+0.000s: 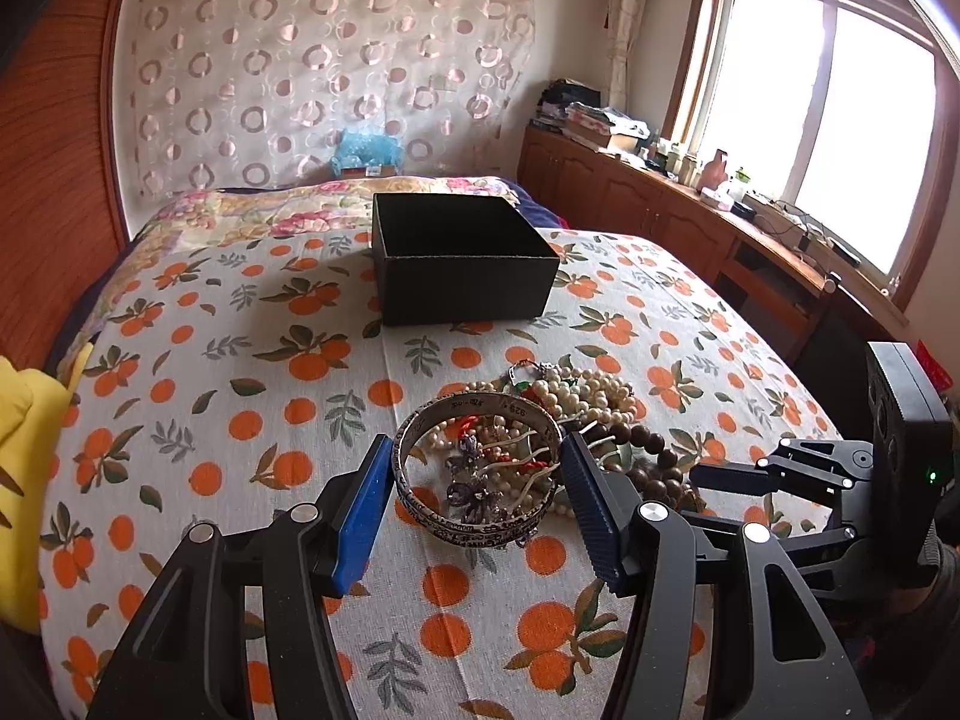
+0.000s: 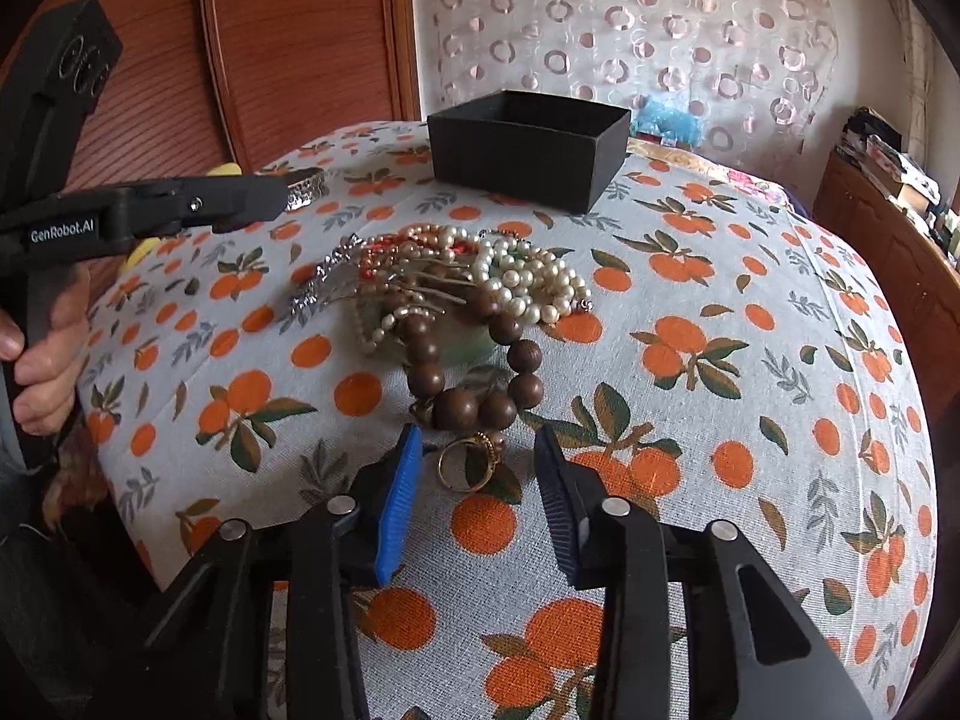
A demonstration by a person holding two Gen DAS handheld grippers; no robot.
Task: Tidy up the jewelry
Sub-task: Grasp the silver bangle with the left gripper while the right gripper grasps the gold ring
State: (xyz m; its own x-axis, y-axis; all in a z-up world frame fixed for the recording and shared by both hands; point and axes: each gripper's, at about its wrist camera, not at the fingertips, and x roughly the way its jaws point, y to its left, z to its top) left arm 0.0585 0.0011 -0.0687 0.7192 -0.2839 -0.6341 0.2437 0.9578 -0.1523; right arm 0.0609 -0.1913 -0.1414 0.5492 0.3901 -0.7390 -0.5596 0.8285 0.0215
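A pile of jewelry (image 2: 456, 294) lies on the orange-print bedspread: pearl strands (image 1: 588, 390), a brown wooden bead bracelet (image 2: 474, 372) and a gold ring (image 2: 468, 462). My left gripper (image 1: 477, 480) is shut on a silver engraved bangle (image 1: 480, 525), pads against its two sides, held above the pile; the bangle also shows in the right wrist view (image 2: 306, 187). My right gripper (image 2: 474, 468) is open, its fingers either side of the gold ring. An open black box (image 1: 462, 252) stands beyond the pile (image 2: 528, 147).
A wooden headboard (image 1: 54, 180) is at the left. A yellow cloth (image 1: 24, 474) lies at the bed's left edge. A cluttered wooden counter (image 1: 690, 192) runs under the window at the right.
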